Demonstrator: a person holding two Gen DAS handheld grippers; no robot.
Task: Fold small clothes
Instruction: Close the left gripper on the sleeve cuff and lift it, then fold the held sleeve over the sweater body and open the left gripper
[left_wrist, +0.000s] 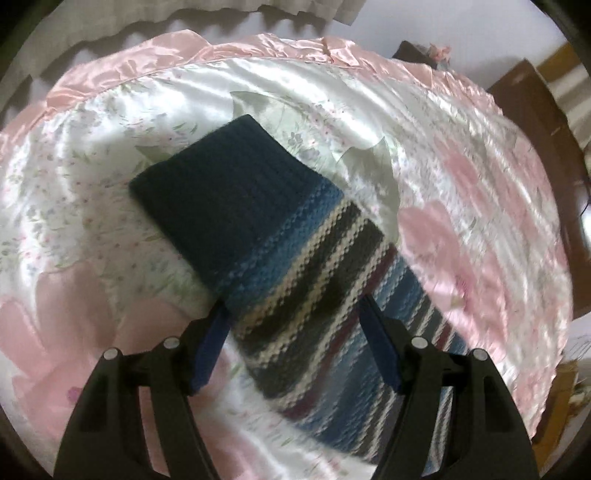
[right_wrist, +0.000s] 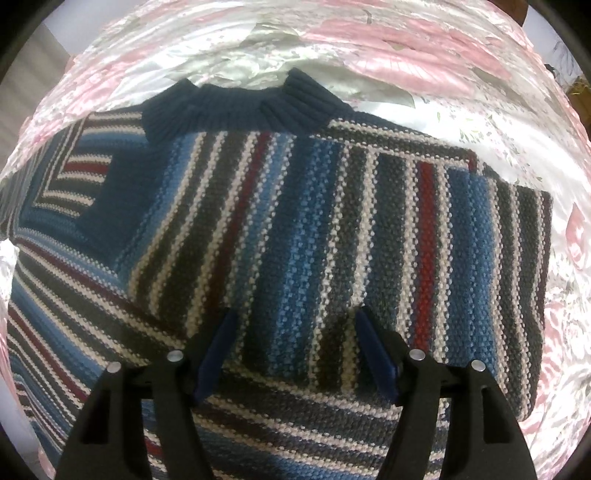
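Right in front of me, on my left camera, my left gripper (left_wrist: 291, 306) has its two blue fingers (left_wrist: 210, 350) spread wide apart, and they are not pinching anything. The sleeve (left_wrist: 258, 229) of the striped sweater (left_wrist: 332, 369) runs up between them, and I cannot tell if the fingers touch the wool. Close to the fingers the sleeve has blue, grey, cream and dark red stripes. Past the fingertips it ends in a plain dark blue cuff (left_wrist: 225, 181). All around it lies the shiny bedspread (left_wrist: 92, 184), white with small flowers near the cuff and with big pink flowers off to both sides. Far beyond the fingertips I see its pink edge (left_wrist: 229, 48), then a pale curtain (left_wrist: 110, 18) and brown wooden furniture (left_wrist: 532, 96) on the right. On my right camera, my right gripper (right_wrist: 295, 314) also has its blue fingers (right_wrist: 214, 354) spread wide, holding nothing. They hang low over the middle of the sweater, which lies flat and fills most of the view. The stripes run away from the fingers, and on the left a folded part has stripes going crossways. Beyond the fingertips sits the dark blue ribbed collar (right_wrist: 236, 110), and past that the bedspread again.
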